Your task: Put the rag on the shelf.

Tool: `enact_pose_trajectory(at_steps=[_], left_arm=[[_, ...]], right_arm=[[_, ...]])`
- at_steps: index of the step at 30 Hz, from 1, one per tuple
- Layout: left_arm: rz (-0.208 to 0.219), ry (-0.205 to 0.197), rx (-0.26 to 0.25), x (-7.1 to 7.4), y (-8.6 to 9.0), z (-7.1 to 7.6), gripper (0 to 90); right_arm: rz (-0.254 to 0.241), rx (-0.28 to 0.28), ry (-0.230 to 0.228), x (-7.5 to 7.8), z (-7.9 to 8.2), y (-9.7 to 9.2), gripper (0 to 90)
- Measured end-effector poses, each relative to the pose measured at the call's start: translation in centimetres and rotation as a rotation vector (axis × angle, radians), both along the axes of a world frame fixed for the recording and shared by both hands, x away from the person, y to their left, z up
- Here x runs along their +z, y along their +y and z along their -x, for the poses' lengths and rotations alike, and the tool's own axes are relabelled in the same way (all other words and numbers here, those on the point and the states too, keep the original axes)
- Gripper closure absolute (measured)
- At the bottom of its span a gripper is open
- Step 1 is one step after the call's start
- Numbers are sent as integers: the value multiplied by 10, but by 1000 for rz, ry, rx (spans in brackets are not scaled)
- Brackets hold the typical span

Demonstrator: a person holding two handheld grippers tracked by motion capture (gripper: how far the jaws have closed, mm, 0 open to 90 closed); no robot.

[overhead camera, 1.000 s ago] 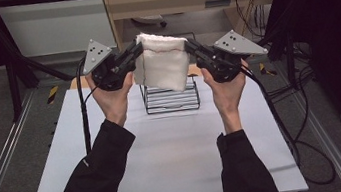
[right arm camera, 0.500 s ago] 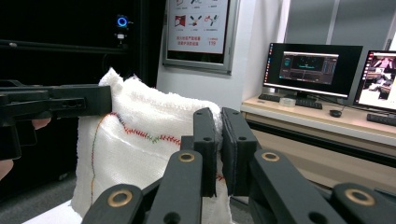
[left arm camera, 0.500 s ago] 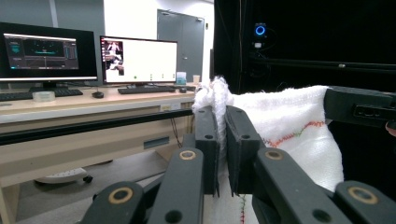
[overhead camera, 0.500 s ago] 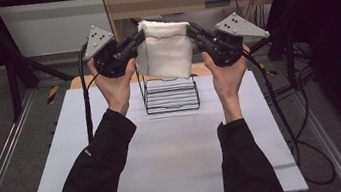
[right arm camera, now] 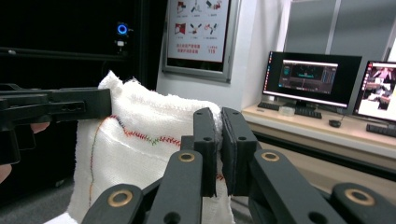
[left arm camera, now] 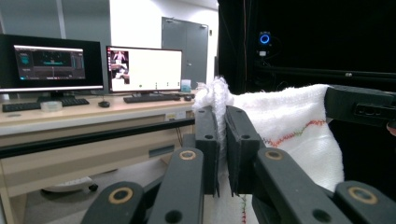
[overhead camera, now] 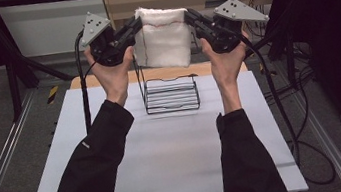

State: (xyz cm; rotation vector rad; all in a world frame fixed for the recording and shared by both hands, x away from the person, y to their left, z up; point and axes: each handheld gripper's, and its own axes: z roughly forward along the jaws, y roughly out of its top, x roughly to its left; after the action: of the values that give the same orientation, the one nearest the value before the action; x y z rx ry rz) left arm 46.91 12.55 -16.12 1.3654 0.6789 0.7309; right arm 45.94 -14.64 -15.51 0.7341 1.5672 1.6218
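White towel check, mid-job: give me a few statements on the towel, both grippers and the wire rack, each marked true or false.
1. The left gripper and the right gripper each pinch an upper corner of the white towel. True.
2. The towel lies flat on the white table. False: it hangs in the air between the grippers, above the table.
3. A black wire rack stands on the table below the towel. True.
4. The towel is plain white all over. False: a line of red and green stitching runs across it.
5. The left gripper's jaws stand wide open. False: they are shut on the towel's edge.
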Motion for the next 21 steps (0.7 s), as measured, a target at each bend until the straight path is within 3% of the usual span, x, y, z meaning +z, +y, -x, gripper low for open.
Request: enact_pose_trajectory(at_steps=[9, 21], left_arm=[[-5, -16, 18, 10, 0, -11, 840], [-16, 17, 30, -7, -1, -40, 840]], right_arm=[[2, -7, -3, 10, -16, 3, 854], [34, -20, 36, -2, -52, 5, 854]])
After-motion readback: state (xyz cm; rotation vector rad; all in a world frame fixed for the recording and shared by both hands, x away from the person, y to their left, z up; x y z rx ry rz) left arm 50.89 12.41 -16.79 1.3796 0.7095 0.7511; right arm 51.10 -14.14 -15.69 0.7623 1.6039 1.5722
